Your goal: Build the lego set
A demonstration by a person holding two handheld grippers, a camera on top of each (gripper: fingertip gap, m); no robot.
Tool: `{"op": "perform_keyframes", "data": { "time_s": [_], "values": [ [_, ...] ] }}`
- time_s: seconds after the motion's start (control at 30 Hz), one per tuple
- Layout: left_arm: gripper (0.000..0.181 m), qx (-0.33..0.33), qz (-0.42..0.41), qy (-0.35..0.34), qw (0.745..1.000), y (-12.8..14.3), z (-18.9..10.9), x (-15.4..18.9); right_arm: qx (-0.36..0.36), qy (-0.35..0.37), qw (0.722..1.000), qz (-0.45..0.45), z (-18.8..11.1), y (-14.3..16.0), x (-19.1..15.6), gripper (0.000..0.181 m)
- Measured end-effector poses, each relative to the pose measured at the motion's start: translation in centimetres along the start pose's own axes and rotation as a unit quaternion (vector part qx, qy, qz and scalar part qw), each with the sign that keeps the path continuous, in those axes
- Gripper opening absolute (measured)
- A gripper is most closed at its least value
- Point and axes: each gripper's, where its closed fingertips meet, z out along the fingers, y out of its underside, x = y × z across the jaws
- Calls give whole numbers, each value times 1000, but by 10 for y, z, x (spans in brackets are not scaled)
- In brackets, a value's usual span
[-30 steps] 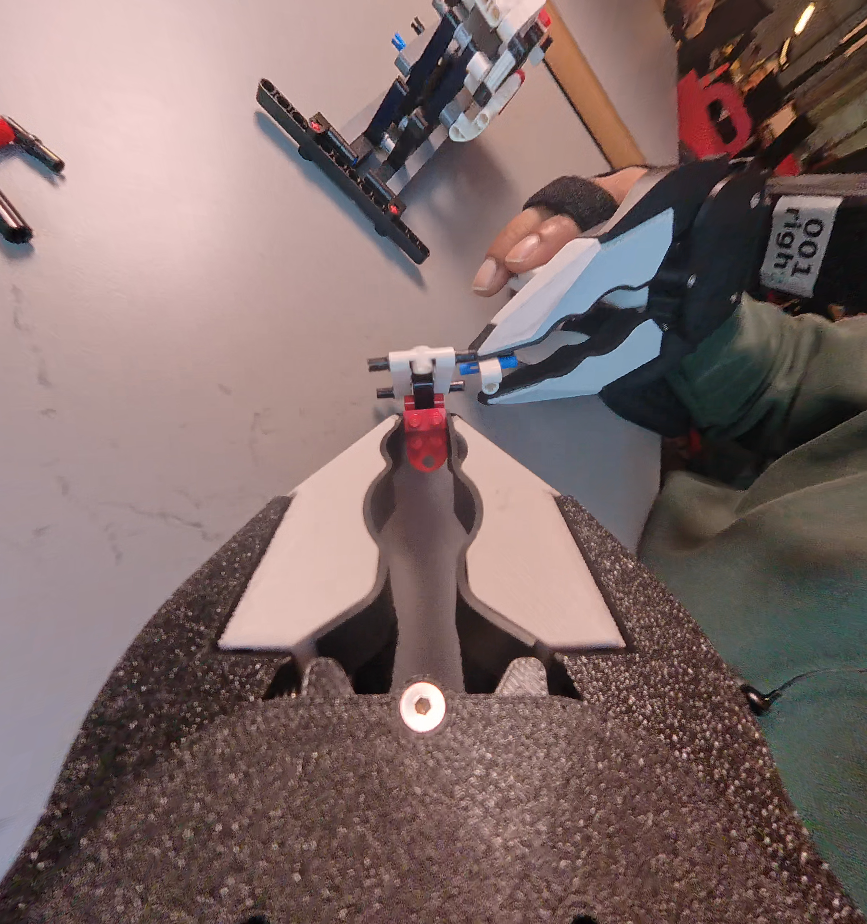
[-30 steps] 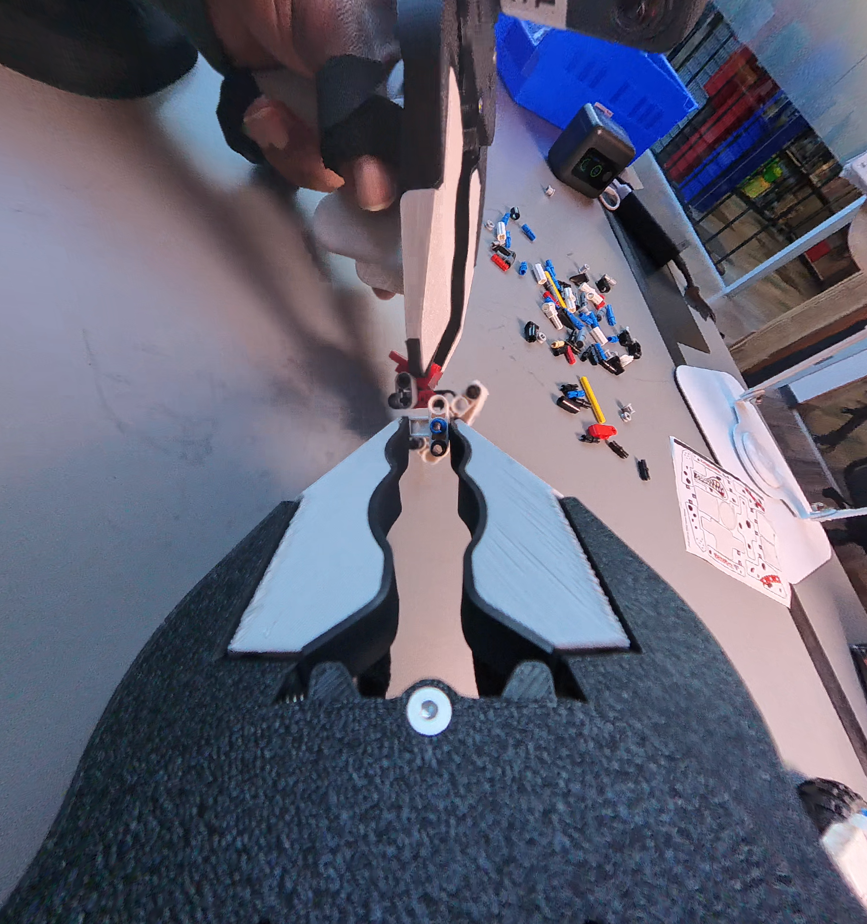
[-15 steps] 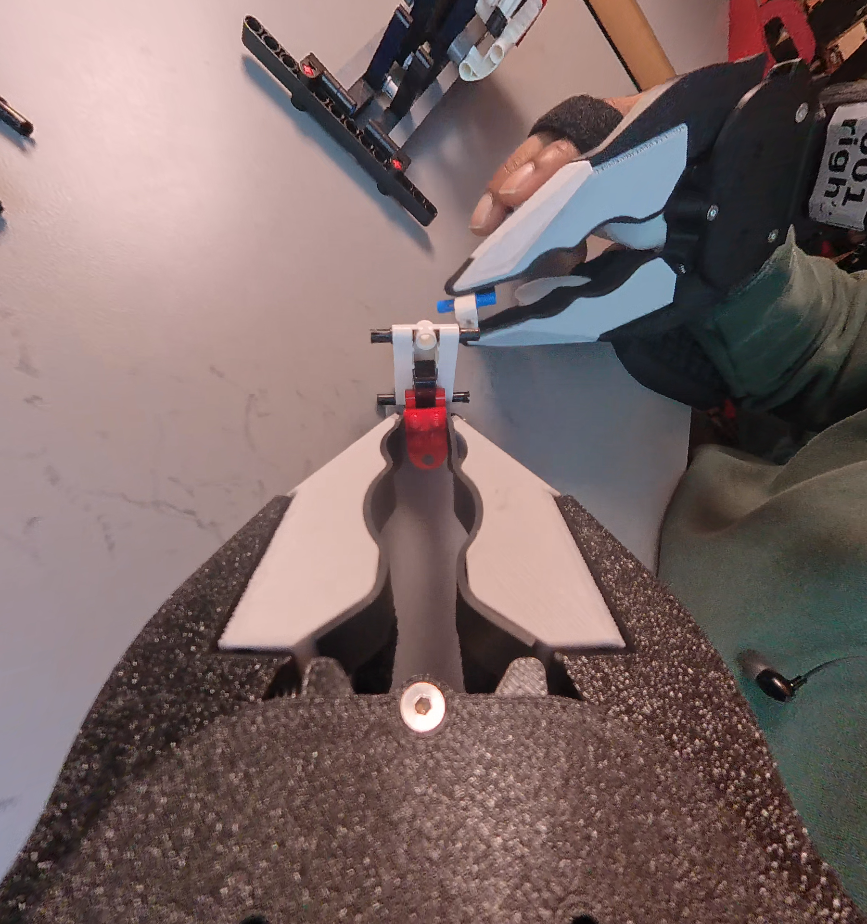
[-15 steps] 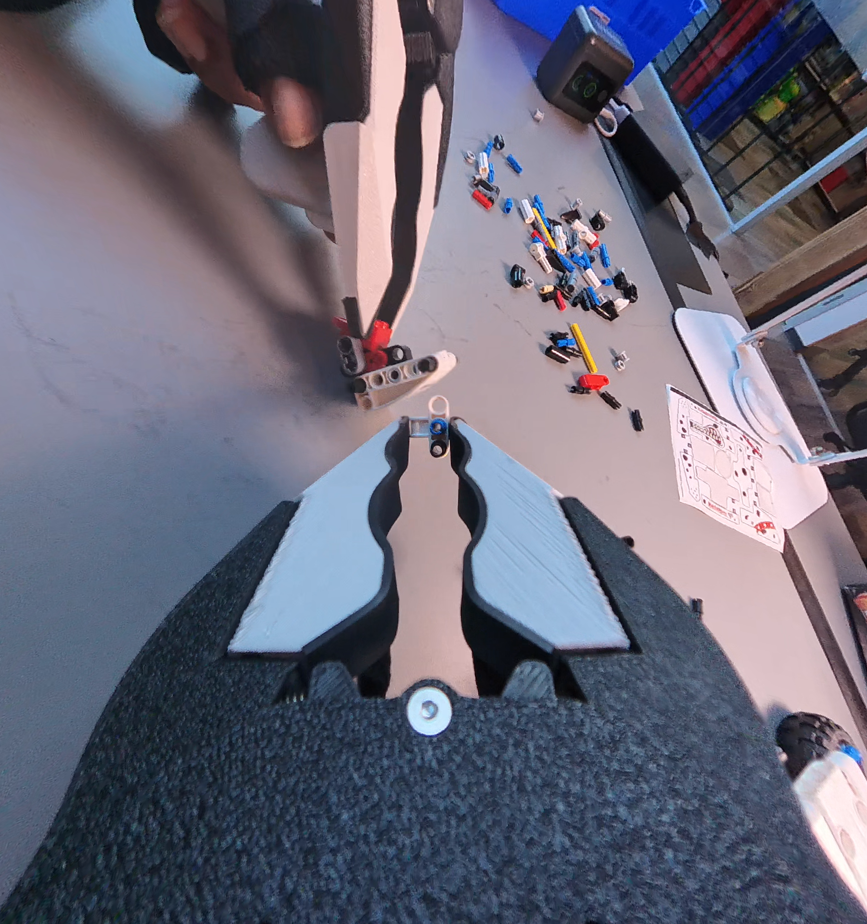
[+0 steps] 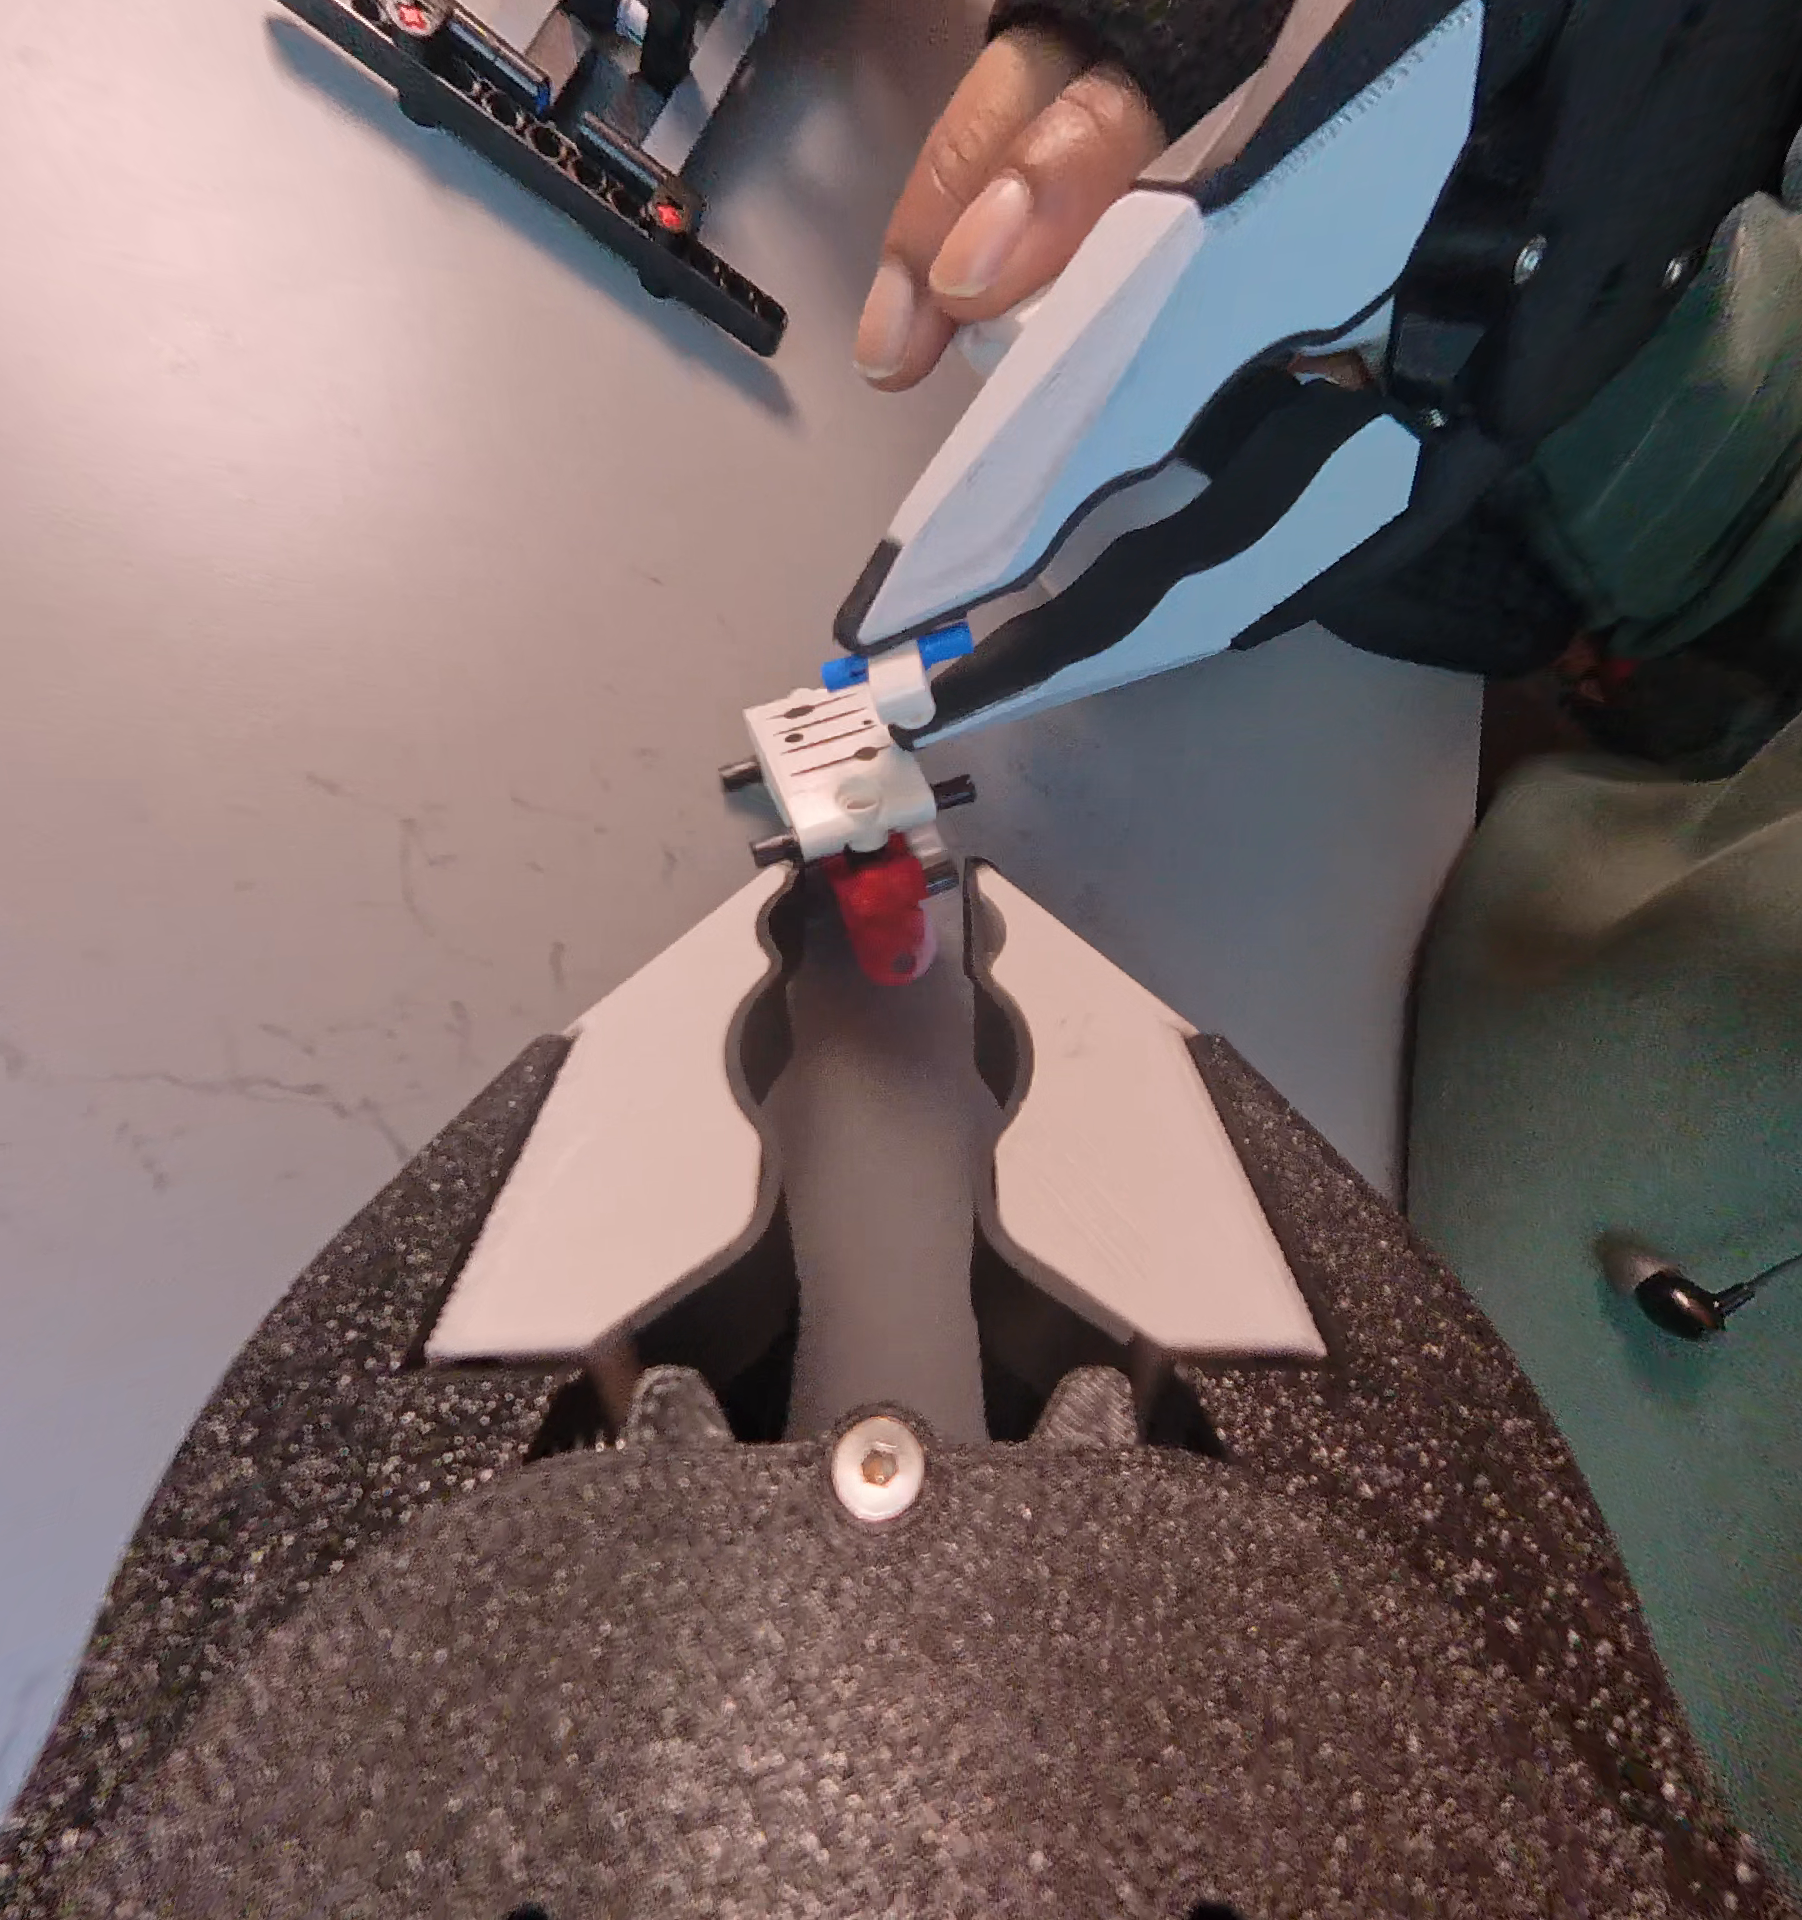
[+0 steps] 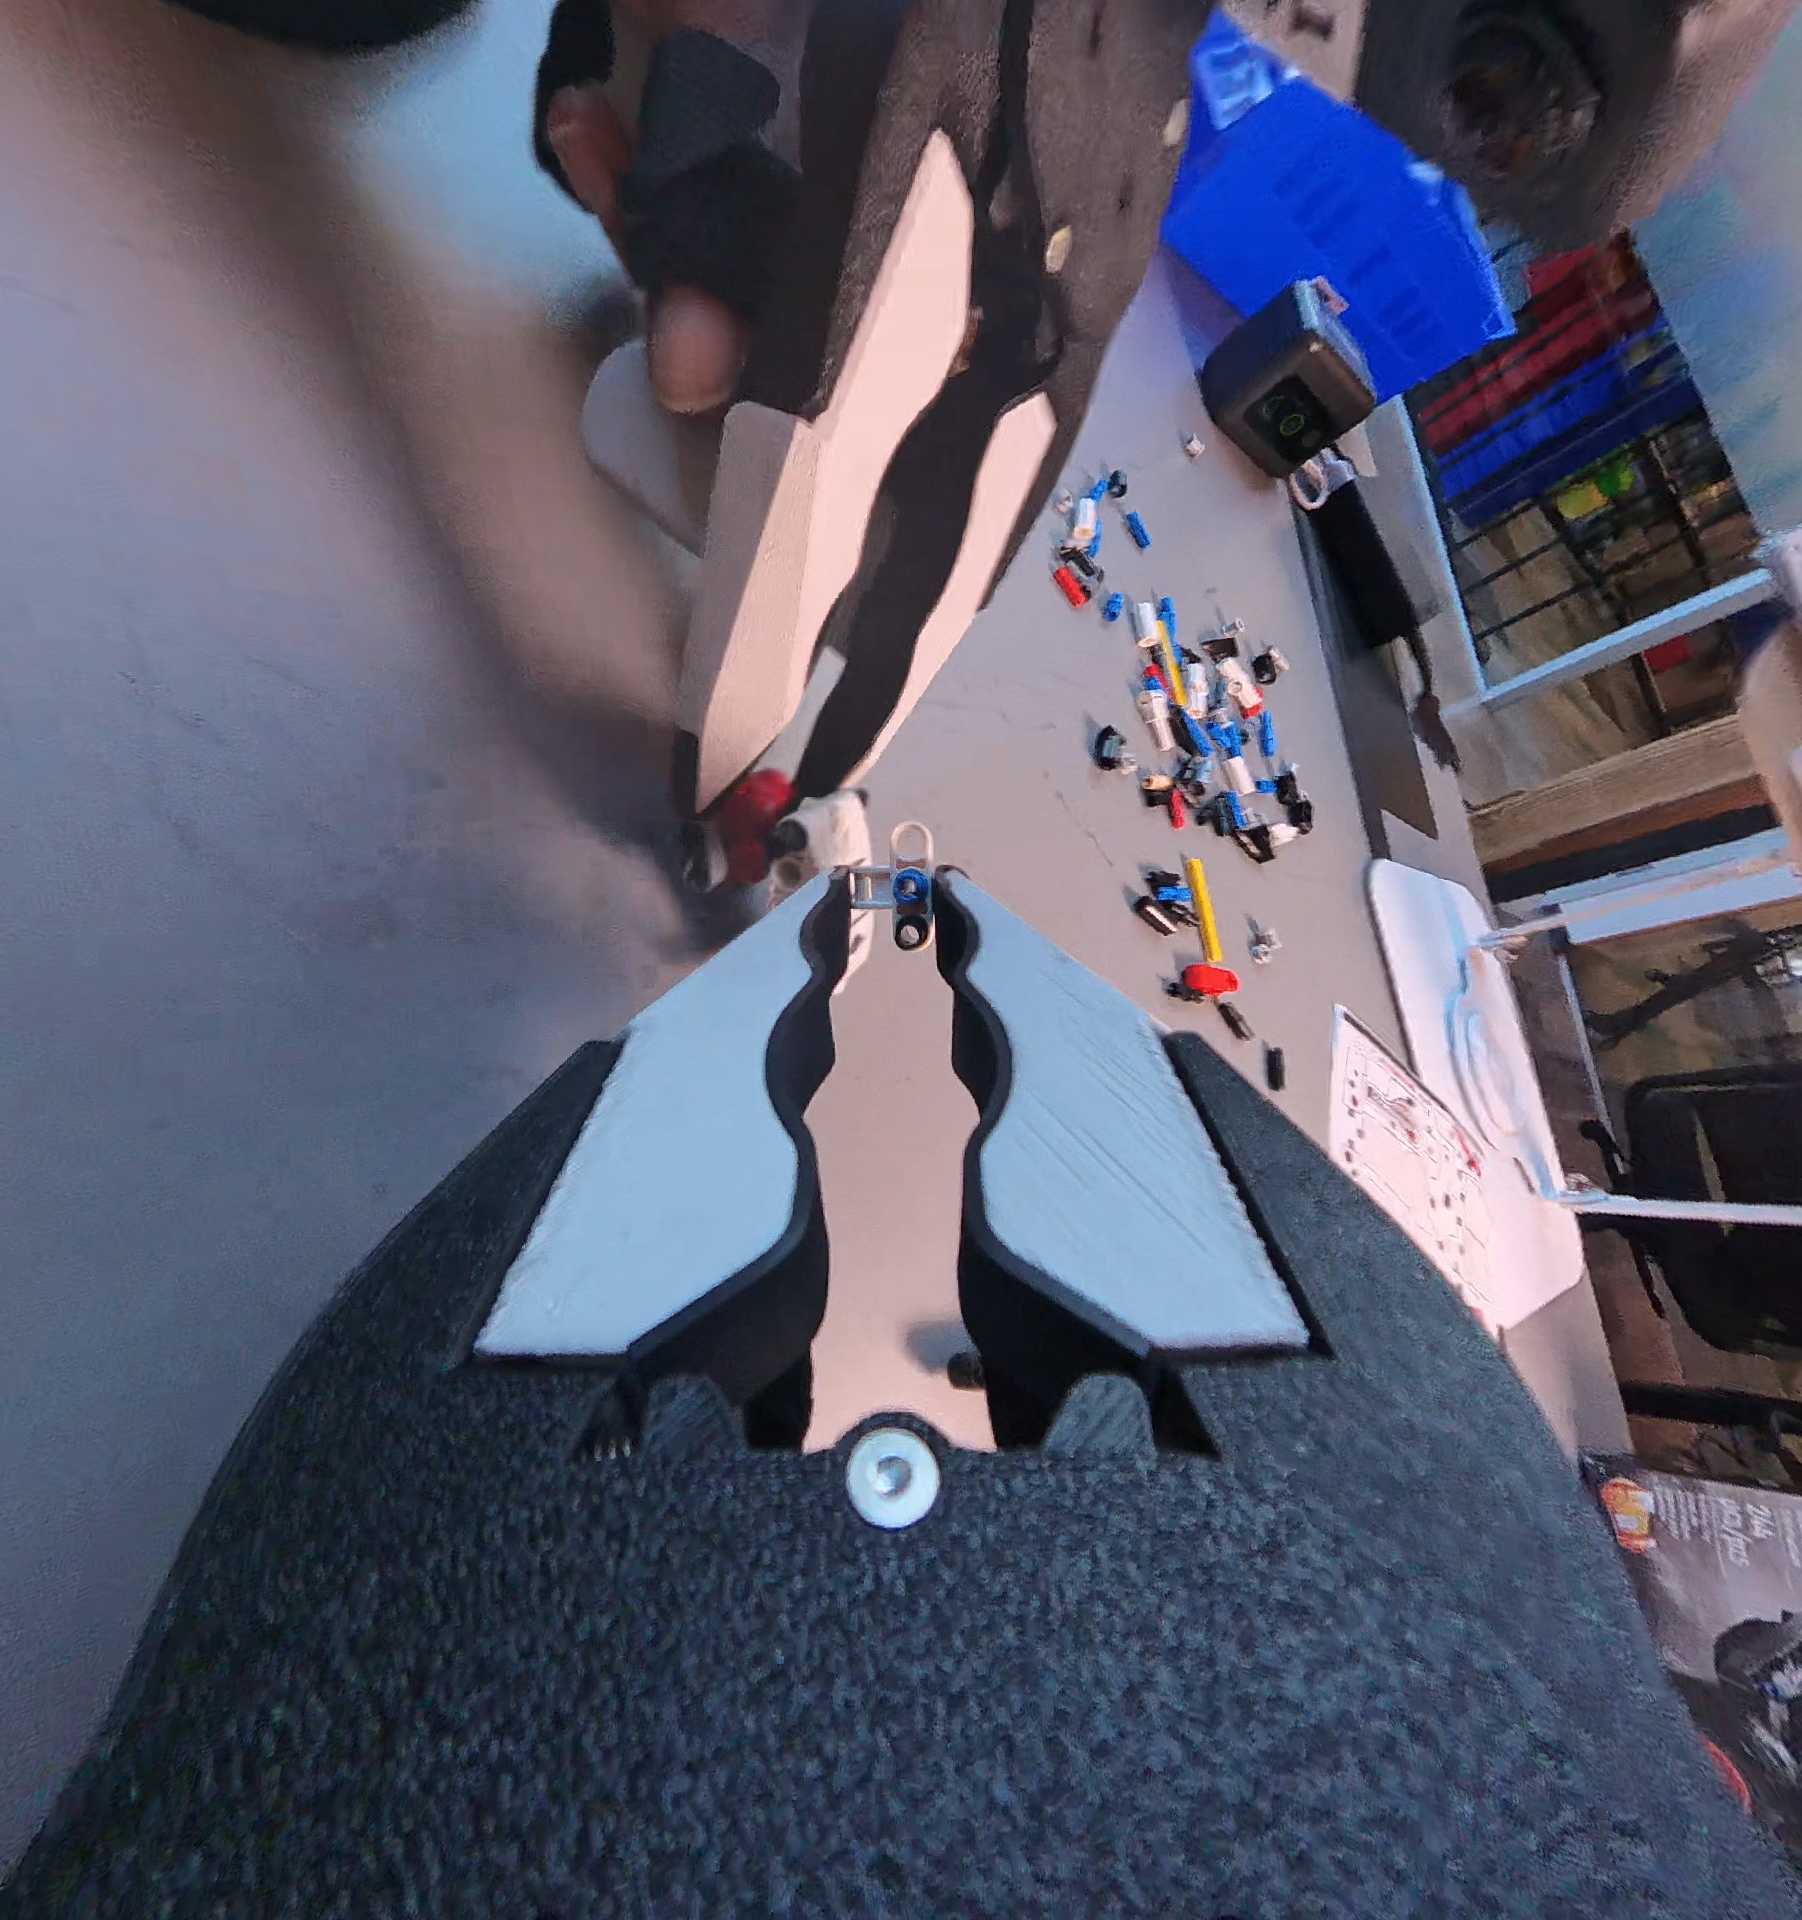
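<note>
My left gripper (image 5: 876,878) is shut on a small sub-assembly (image 5: 840,764): a red piece between the jaws, with a white beam and black pins above it. It tilts to the left. My right gripper (image 5: 892,681) comes in from the upper right, shut on a small white connector with a blue pin (image 5: 902,670). The connector touches the white beam's top corner. In the right wrist view my right gripper (image 6: 892,883) pinches that connector (image 6: 907,899). The left gripper (image 6: 772,790) holds the red and white sub-assembly (image 6: 824,821) just ahead of it.
A partly built black and white model (image 5: 564,156) lies on the grey table (image 5: 253,623) at the far left. Loose parts (image 6: 1198,717), a blue bin (image 6: 1323,208), a black device (image 6: 1286,405), a printed sheet (image 6: 1416,1143) and a white tray (image 6: 1437,997) lie to the right. Less than 4 cm separates the two grippers' tips.
The right gripper has swung back down, and its connector again touches the white beam. The sub-assembly has tilted left in the left gripper, whose jaws stand slightly wider. Both views are closer.
</note>
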Motion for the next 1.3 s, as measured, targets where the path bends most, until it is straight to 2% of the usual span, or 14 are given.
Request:
{"op": "perform_keyframes", "data": {
  "time_s": [0.17, 0.3, 0.37, 0.43, 0.6, 0.7, 0.77, 0.87, 0.97, 1.03, 1.23, 1.3],
  "values": [
    [37, -12, 91, -50, 995, 3, -18, -2, -14, -14, 999, -41, 2, 0, -10, 16],
    [47, -10, 209, -95, 973, 4, -19, -1, -6, -22, 999, -33, 3, -4, -14, 16],
    [55, -22, 287, -127, 949, 6, -15, -4, -1, -24, 1000, -20, 2, -3, -14, 16],
    [56, -38, 361, -143, 921, 11, -12, -3, 3, -27, 1000, -8, 1, -2, -15, 16],
    [52, -48, 469, -148, 869, 3, -14, 7, 16, -32, 999, 8, 0, -2, -16, 16],
    [49, -99, 529, -152, 829, 11, -8, 2, 23, -39, 999, 19, 0, -3, -18, 16],
    [47, -118, 549, -150, 814, 15, -5, -1, 26, -48, 998, 31, -2, -3, -19, 16],
    [38, -113, 566, -147, 803, 13, 0, -1, 26, -74, 995, 64, -8, 3, -22, 16],
    [37, -104, 561, -147, 808, 12, 3, 0, 23, -99, 990, 101, -18, 10, -24, 16],
    [37, -91, 541, -139, 824, 12, 5, 2, 26, -106, 988, 109, -22, 12, -27, 16],
    [36, -7, 395, -81, 915, 5, 8, 9, 70, -96, 985, 127, -32, -7, -20, 16],
    [36, 18, 346, -63, 936, 1, 6, 9, 80, -89, 984, 133, -33, -12, -17, 16]
  ]
}}
